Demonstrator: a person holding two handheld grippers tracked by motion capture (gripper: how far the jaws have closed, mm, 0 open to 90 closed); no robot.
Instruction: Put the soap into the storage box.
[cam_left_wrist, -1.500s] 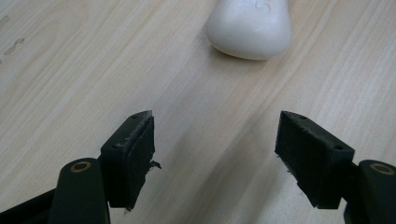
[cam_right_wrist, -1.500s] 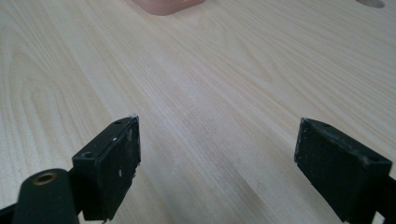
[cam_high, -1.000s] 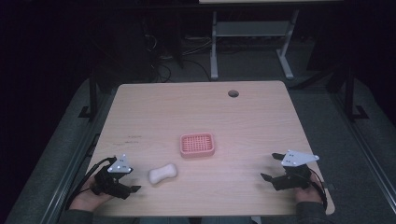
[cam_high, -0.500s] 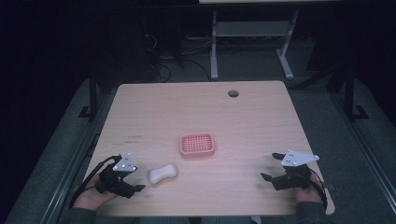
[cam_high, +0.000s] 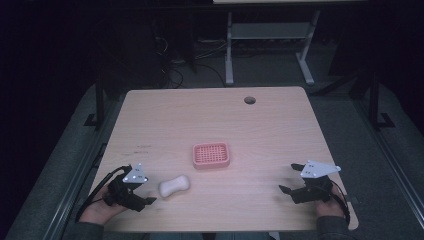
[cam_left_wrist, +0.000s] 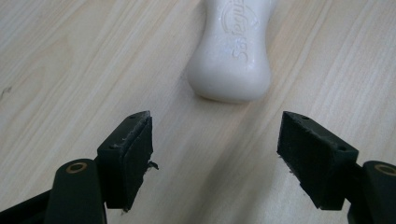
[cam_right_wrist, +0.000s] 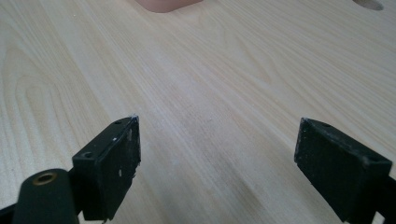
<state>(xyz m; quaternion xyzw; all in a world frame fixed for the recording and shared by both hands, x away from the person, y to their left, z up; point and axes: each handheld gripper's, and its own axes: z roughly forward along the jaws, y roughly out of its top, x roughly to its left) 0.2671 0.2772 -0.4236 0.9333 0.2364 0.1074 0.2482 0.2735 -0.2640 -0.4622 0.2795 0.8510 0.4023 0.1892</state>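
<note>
A white bar of soap (cam_high: 174, 185) lies flat on the wooden table (cam_high: 210, 120) near its front left. In the left gripper view the soap (cam_left_wrist: 231, 56) sits just ahead of the jaws, apart from them. My left gripper (cam_high: 149, 192) rests low by the table's front edge, just left of the soap; this gripper (cam_left_wrist: 217, 140) is open, its jaws have just been opening, and nothing is between them. A pink slotted soap dish (cam_high: 211, 146) stands mid-table. My right gripper (cam_high: 288, 178) rests at the front right, and this gripper (cam_right_wrist: 217, 140) is open over bare wood.
A round cable hole (cam_high: 249, 100) sits in the table's far right part, also seen as the hole (cam_right_wrist: 369, 4) in the right gripper view. The pink dish's edge (cam_right_wrist: 163, 4) shows far ahead of the right jaws. Dark floor and a desk frame (cam_high: 270, 45) lie beyond the table.
My left gripper has edged slightly right toward the soap. The right gripper, the soap and the dish have kept still.
</note>
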